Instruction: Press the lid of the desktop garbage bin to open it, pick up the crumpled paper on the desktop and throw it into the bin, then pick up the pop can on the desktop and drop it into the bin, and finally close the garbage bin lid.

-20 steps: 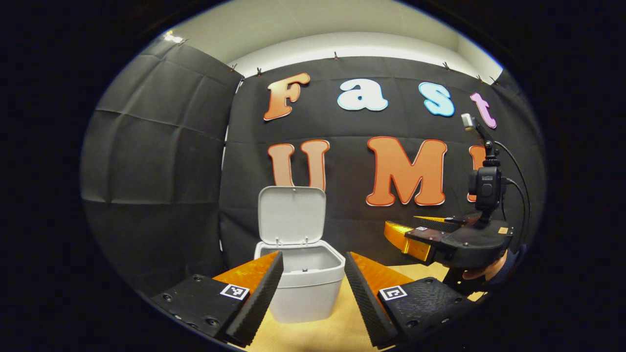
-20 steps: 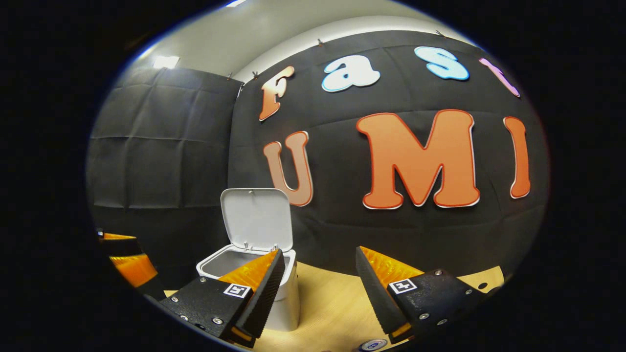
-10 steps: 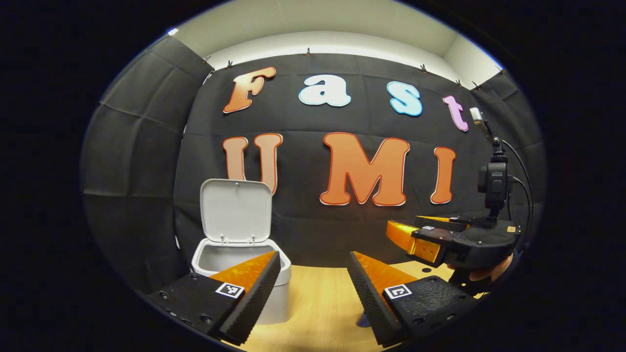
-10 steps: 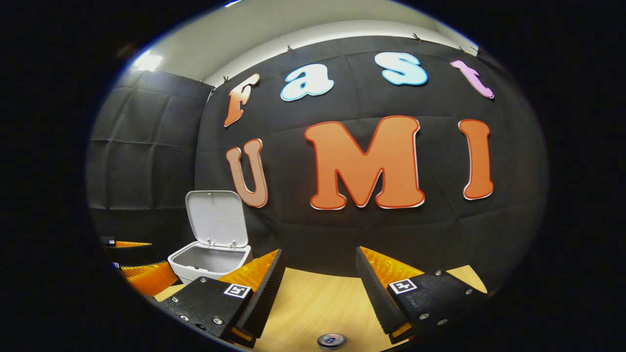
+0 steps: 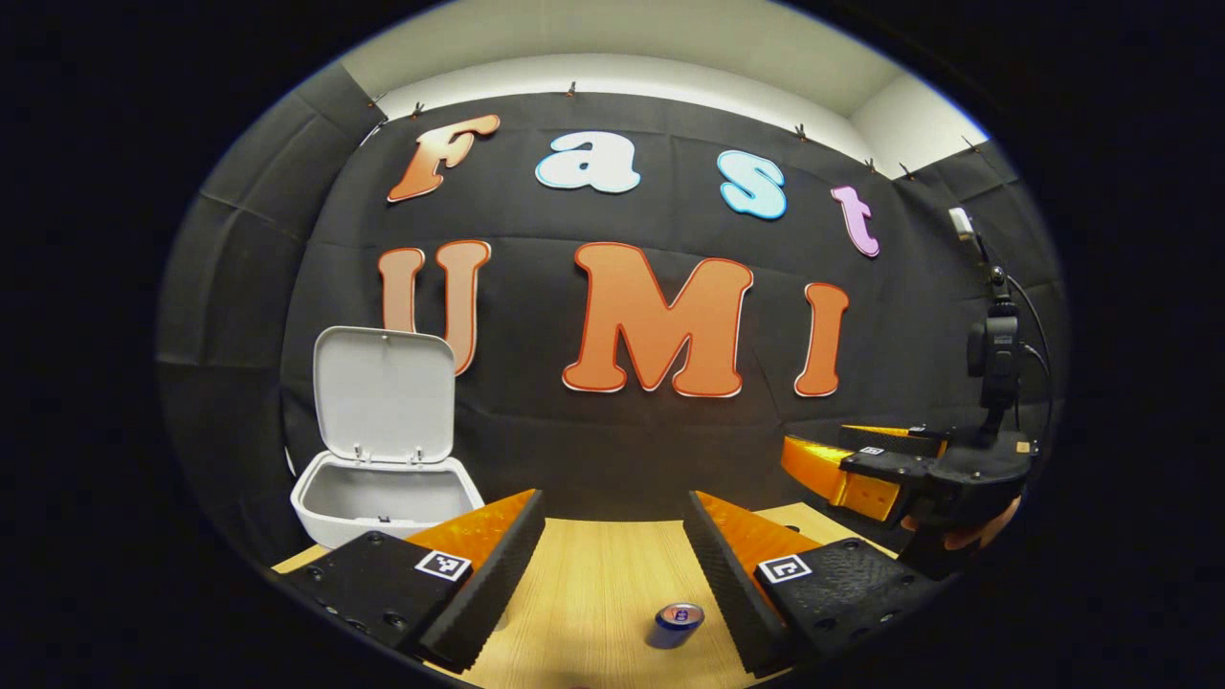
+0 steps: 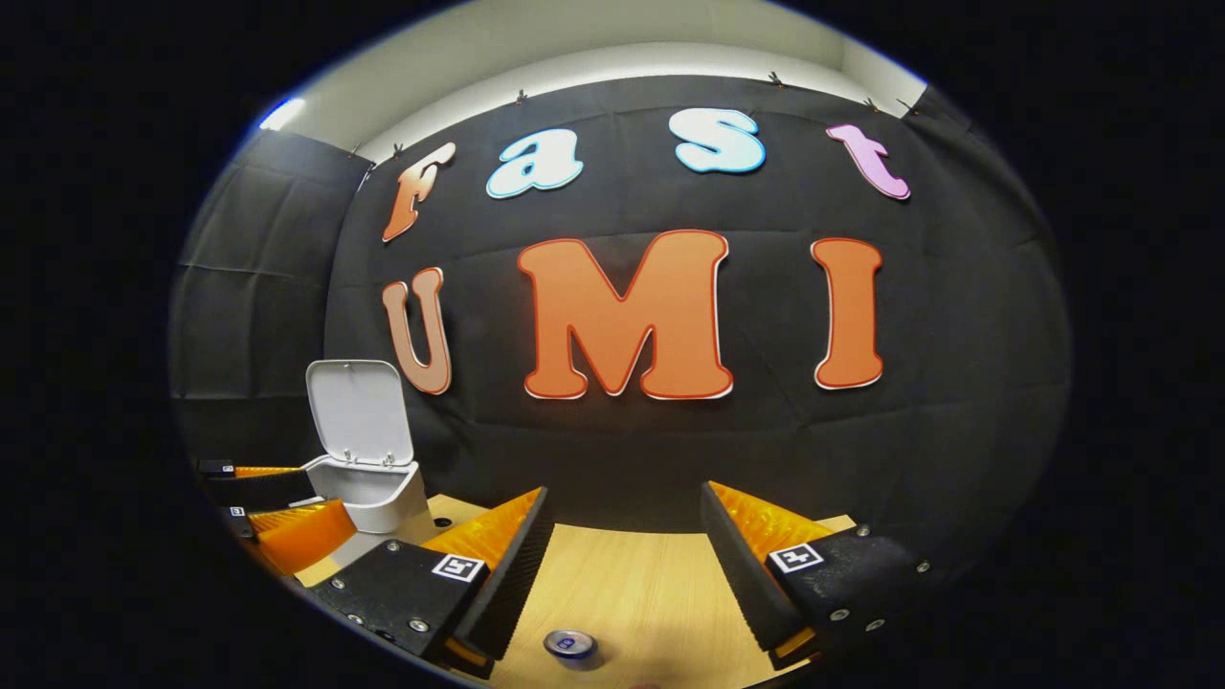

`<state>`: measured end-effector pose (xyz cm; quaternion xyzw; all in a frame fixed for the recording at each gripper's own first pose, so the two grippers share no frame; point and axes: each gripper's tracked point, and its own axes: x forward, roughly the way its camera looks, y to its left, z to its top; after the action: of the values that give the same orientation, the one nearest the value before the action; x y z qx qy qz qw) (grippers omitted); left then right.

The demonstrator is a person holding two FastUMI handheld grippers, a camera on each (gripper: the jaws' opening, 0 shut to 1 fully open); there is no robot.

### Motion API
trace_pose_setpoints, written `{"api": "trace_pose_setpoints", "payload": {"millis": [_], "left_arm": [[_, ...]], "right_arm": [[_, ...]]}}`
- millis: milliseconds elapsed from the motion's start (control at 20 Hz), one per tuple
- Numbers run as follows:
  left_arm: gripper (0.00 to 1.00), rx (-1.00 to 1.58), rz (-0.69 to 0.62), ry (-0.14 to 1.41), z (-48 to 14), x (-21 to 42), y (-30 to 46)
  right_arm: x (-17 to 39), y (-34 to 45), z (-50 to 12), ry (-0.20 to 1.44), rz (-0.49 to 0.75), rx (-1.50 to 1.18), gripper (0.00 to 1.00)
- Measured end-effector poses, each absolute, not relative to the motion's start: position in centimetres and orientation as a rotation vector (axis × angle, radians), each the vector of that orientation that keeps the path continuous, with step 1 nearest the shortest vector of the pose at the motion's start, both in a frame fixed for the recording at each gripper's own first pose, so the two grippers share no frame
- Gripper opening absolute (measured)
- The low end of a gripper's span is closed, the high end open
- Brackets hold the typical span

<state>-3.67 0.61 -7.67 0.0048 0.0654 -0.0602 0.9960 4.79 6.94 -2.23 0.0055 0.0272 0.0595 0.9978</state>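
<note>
We logged the left gripper (image 5: 612, 565) with its jaws standing wide apart and nothing between them, poised above the pale wooden desktop (image 5: 593, 593). The small blue pop can with a silver top (image 5: 678, 624) stood upright at about 5 o'clock in the left gripper view, just inside that gripper's right-hand finger. In the right gripper view the same can sat at 6 o'clock, and the right gripper (image 6: 622, 565) was likewise spread open and empty above it.

Farther off, at 8 o'clock, stood the white plastic desktop garbage bin (image 5: 383, 498) with its hinged white lid (image 5: 385, 394) raised upright. We saw no crumpled paper on the desktop and could not tell whether it lay inside the bin.

We judged the can pick-up to be the step in hand. Risks noted: the can sat off-centre between the left fingers, so a descent without correction could strike its rim and topple it; a thin round wall might slip from a partial pinch; both grippers converging on one can could collide.
</note>
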Motion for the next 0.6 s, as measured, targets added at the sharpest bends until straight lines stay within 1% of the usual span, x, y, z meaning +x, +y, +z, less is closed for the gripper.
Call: {"api": "trace_pose_setpoints", "payload": {"millis": [350, 600], "left_arm": [[0.93, 0.011, -0.167, 0.171, -10.7, -2.8, -2.2], [0.93, 0.062, -0.213, 0.235, -15.3, -2.5, -4.2]], "right_arm": [[3.2, 3.3, -2.6, 0.058, 0.040, 0.008, 0.93], [1.9, 1.2, -3.7, 0.086, -0.004, 0.009, 0.93]]}}
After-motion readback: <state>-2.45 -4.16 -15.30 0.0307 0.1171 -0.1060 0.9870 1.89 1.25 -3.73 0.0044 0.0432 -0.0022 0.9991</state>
